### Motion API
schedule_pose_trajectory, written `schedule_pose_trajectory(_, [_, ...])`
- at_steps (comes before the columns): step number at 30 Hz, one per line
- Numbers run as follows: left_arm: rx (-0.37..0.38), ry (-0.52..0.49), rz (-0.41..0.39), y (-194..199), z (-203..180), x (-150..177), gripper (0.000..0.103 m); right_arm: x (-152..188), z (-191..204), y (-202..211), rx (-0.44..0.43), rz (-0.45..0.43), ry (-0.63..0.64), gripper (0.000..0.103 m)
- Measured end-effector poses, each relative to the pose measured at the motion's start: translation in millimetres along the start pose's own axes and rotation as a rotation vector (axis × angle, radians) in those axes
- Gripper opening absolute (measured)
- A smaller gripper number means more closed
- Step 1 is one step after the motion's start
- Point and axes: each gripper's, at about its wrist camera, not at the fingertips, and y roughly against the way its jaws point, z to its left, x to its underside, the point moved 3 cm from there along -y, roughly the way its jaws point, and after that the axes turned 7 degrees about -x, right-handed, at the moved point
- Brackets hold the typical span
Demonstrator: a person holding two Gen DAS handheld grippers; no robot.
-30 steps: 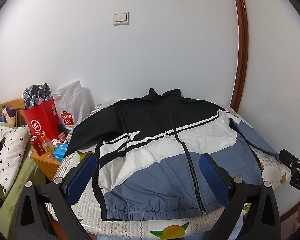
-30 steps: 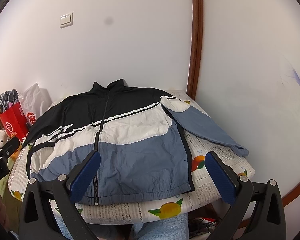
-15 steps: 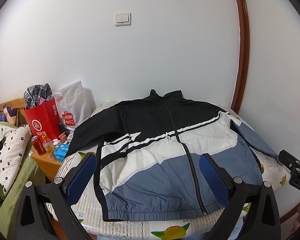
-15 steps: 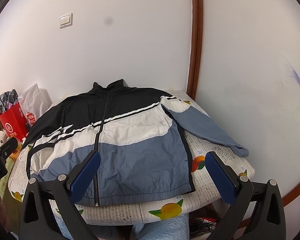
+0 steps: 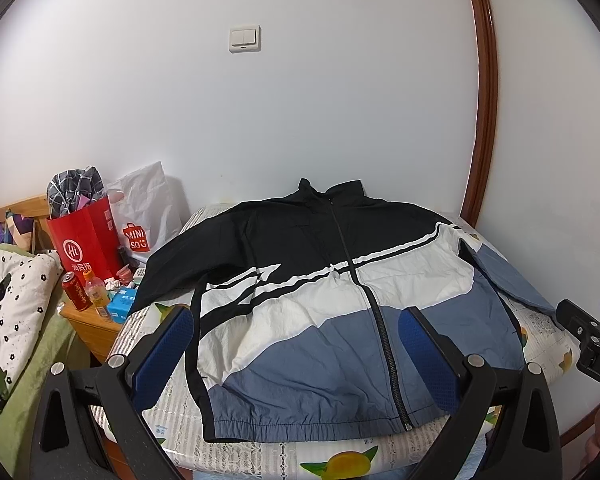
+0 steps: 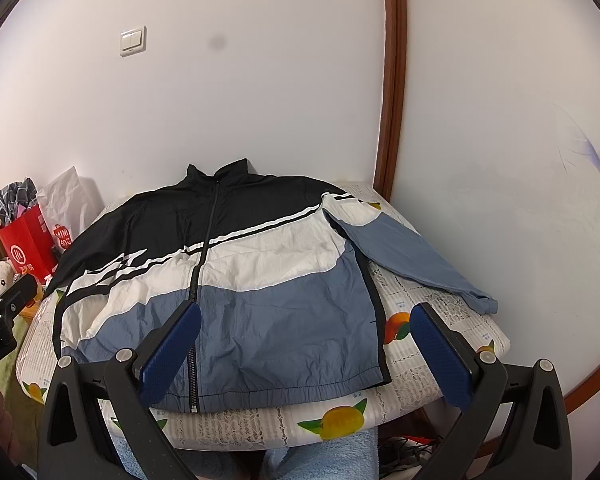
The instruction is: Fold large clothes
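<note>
The jacket (image 5: 340, 312) lies flat, zipped, on the bed (image 6: 440, 356), collar far, hem near. Both tools hover apart and empty before the hem: left tool (image 5: 296, 356), right tool (image 6: 306, 354). The blue sleeve (image 6: 416, 256) stretches right, nearer the right tool.

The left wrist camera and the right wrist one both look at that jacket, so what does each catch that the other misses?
Only the left wrist view shows the wooden nightstand with a red can and an orange bottle, plus the spotted quilt.

Only the right wrist view shows the whole blue sleeve out to its cuff, and light blue towelling below the table edge.

Both show the jacket lying flat and zipped, the light switch, the red bag, and open jaws holding nothing.
</note>
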Motion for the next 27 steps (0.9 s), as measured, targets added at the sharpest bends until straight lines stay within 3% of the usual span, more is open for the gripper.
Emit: schedule_pose_trajectory(27, [0.02,0.006,-0.002,1.9,0.8,-2.2,0.103,0.2,1.6,1.2,-0.002,-0.002,0.006,0.103])
